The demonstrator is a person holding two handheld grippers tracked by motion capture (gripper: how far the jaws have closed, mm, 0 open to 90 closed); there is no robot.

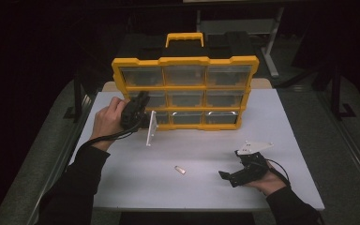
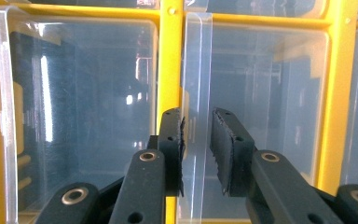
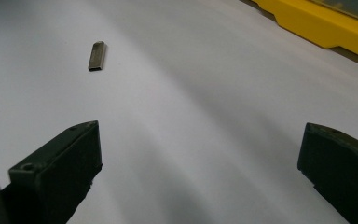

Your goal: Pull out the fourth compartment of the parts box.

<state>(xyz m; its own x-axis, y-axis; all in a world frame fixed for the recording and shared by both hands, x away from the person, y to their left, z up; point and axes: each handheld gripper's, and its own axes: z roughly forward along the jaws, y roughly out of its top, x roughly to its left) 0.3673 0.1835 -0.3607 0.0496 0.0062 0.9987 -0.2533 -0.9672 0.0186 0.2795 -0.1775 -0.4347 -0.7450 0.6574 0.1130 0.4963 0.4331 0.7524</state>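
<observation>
Plastic, clear and thin: the drawer door [image 2: 196, 70] you hold swings out edge-on from the bottom-left cell of the yellow organizer [image 1: 183, 61], which stands upright at the far side of the table [image 1: 290, 140]. Your left gripper [image 2: 196, 154] has its jaws nearly together, pinching that door's free edge. Your right gripper [image 3: 200, 172] rests near the front right edge, jaws spread wide with bare tabletop between them. A small metal USB stick [image 3: 97, 55] lies apart on the open white surface. The room beyond is dark.
</observation>
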